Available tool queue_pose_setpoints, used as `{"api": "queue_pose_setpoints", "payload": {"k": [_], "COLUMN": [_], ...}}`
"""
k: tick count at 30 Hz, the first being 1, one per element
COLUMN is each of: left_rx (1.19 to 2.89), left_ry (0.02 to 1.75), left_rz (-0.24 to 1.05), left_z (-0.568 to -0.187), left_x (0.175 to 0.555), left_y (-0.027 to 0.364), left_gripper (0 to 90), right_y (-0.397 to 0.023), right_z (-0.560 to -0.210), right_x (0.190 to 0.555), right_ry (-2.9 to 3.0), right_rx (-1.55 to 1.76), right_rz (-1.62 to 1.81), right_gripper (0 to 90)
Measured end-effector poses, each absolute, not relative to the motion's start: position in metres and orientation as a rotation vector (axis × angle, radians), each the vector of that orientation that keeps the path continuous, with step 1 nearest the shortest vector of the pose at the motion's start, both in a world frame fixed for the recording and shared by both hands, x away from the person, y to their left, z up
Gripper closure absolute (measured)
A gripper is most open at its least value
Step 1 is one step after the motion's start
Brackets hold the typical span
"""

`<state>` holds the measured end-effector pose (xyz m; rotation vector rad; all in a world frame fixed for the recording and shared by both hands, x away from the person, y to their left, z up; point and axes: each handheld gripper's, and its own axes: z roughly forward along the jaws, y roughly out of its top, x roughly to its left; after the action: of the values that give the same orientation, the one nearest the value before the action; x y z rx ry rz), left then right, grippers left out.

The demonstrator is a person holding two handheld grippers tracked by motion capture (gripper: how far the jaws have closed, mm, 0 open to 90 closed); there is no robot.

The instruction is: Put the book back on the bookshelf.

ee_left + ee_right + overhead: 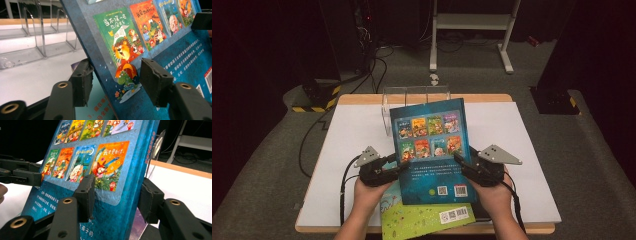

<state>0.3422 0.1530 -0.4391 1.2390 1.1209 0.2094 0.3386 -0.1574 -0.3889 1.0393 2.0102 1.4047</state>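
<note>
Book (432, 150) over half-hidden green booklet (422, 219)

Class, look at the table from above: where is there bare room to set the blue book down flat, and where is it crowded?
Bare white table lies right of the blue book, out to the right edge, and left of it, from the clear plastic rack toward the left edge. It is crowded along the near edge, where both hands and the green book sit, and at the far middle by the rack.

Blue book (140, 45) back cover: thumbnail titles "当不落一名也没关系", "我要更自信" (111, 151); barcode, QR codes (451, 190); green book (422, 217) barcode, QR; rest illegible
</note>
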Motion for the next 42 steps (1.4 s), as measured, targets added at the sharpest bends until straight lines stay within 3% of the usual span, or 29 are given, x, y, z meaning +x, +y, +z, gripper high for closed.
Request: {"api": "queue_pose_setpoints", "payload": {"k": [28, 42], "left_rx": [1.125, 1.104], "left_ry": [1.034, 1.012], "left_rz": [0.39, 0.48], "left_z": [-0.415, -0.409], "left_x": [0.333, 0.344], "left_y": [0.164, 0.171], "left_gripper": [59.8, 60.1], "right_y": [-0.139, -0.124], "right_z": [-0.361, -0.351], "right_x": [0.329, 0.338], "right_ry": [1.896, 1.855], "right_rx": [0.935, 0.872], "right_rz": [1.414, 1.427], "right_gripper": [55.5, 55.2]}}
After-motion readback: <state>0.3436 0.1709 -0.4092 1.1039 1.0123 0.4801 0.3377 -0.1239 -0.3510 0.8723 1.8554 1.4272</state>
